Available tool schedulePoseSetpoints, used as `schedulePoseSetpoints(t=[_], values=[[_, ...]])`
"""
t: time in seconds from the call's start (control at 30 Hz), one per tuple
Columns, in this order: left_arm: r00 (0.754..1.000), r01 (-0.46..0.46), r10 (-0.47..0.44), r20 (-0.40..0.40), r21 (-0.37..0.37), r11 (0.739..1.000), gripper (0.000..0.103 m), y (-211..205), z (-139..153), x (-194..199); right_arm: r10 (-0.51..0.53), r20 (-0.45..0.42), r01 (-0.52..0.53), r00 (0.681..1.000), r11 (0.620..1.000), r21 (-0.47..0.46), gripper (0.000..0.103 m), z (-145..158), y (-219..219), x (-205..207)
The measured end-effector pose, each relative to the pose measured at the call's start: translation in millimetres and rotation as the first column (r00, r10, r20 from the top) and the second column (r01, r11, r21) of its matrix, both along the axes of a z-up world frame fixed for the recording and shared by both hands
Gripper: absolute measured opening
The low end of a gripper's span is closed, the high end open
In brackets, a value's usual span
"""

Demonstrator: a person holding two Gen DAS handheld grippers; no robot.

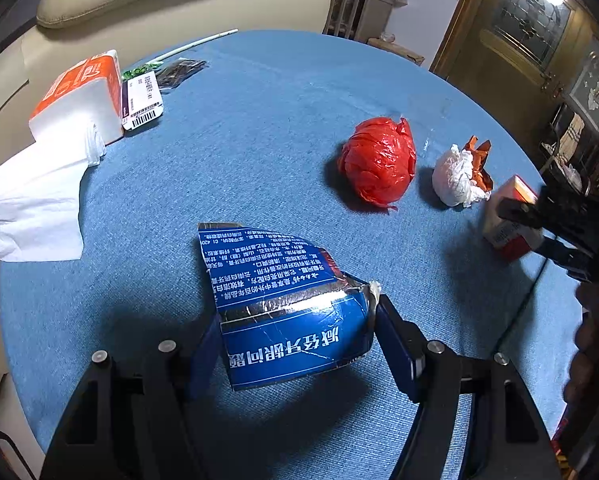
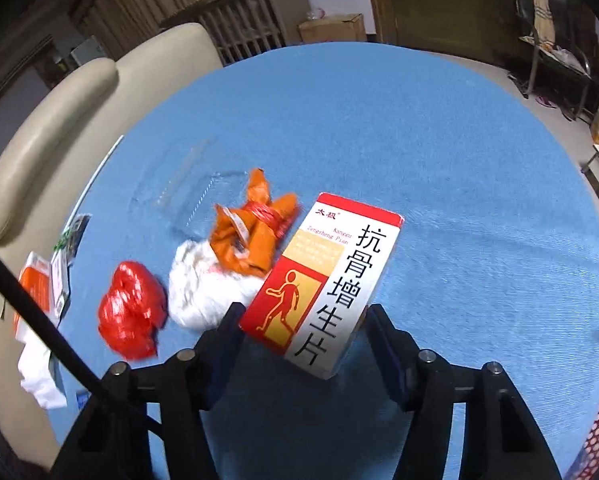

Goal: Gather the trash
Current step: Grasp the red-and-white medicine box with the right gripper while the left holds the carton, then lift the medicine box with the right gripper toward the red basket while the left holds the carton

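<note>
Trash is spread over the blue table (image 1: 259,128), and both hands are on it: the left gripper (image 1: 295,344) clamps a torn blue carton (image 1: 283,312) near the table's near edge, and the right gripper (image 2: 299,332) has a red-and-white medicine box (image 2: 327,280) between its jaws, the pads at its sides, though a firm bite can't be confirmed. Risk there: the box sits skewed, so a corner pinch could let it twist out. The torn carton is flimsy and could crumple or slide free. A red plastic ball (image 1: 379,160) and a white wad with an orange wrapper (image 1: 459,176) wait toward the right edge. No bin shows; the tissue pack (image 1: 79,96) at the left edge spills sheets.
</note>
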State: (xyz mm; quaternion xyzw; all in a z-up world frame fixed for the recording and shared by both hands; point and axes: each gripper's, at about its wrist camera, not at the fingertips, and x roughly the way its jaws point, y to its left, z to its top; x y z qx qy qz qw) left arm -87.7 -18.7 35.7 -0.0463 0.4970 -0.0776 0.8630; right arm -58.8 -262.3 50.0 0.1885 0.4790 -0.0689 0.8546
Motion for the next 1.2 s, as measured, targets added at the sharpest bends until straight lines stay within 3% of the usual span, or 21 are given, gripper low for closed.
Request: schedulePoseSetpoints(t=[0.27,0.63,1.2], values=[[1.0,0.019,-0.019,0.003,0.006,1.0,0.073,-7,3,-4,0.027,0.025,-0.028,0.999,0.999,0.035,0.063,0,-28,-50],[0.998,0.029,-0.033,0.049,0.082,0.996,0.073,-21,20,-18,0.111,0.118,-0.115,0.987,0.993,0.022,0.063,17,-10,-116],[0.991,0.085,-0.099,0.087,0.149,0.985,0.073,-56,35,-37,0.087,0.192,-0.1,0.978,0.993,0.059,0.063,30,-22,-151]])
